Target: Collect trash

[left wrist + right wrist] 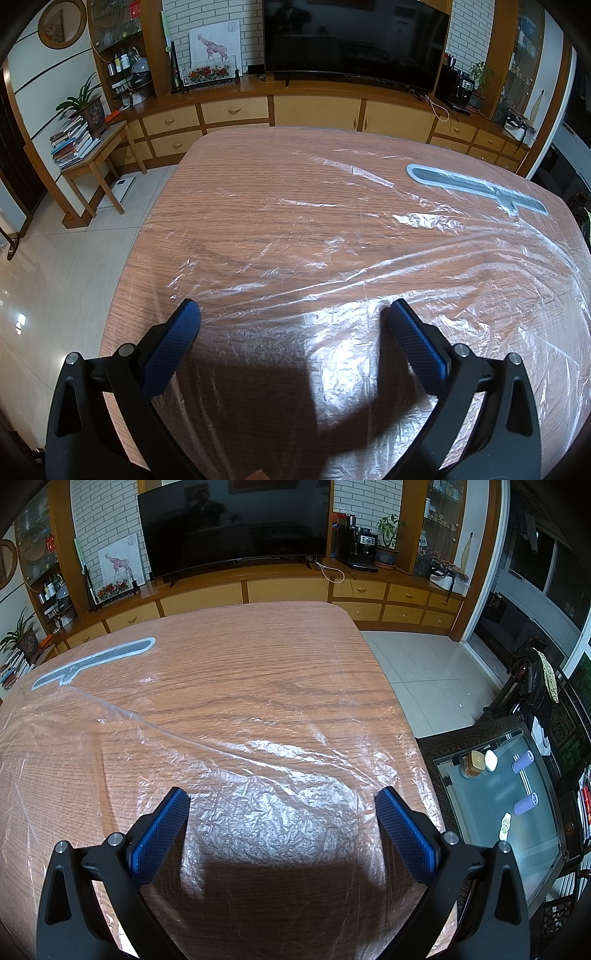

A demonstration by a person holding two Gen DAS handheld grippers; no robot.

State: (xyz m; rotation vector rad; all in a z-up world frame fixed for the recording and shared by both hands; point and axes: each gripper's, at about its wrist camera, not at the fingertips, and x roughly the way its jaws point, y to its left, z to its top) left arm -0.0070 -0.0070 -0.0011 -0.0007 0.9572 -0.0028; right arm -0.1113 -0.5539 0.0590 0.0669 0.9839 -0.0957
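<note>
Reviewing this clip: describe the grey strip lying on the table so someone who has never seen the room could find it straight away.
Start at the big wooden table in front of the television, covered by a thin clear plastic sheet. Toward the far side, nearer the television, lies a long flat grey strip with rounded ends and a short stub off one edge. It is the only solid, opaque thing on the tabletop; everything around it is crinkled see-through film.

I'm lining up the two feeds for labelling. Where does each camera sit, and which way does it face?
Left wrist: on the left gripper, low over the near left of the table, facing the TV; only its open blue-padded fingers show.
Right wrist: on the right gripper, near the table's right edge, same heading; open fingers only.
Shared: clear plastic sheet, grey flat piece, TV.
</note>
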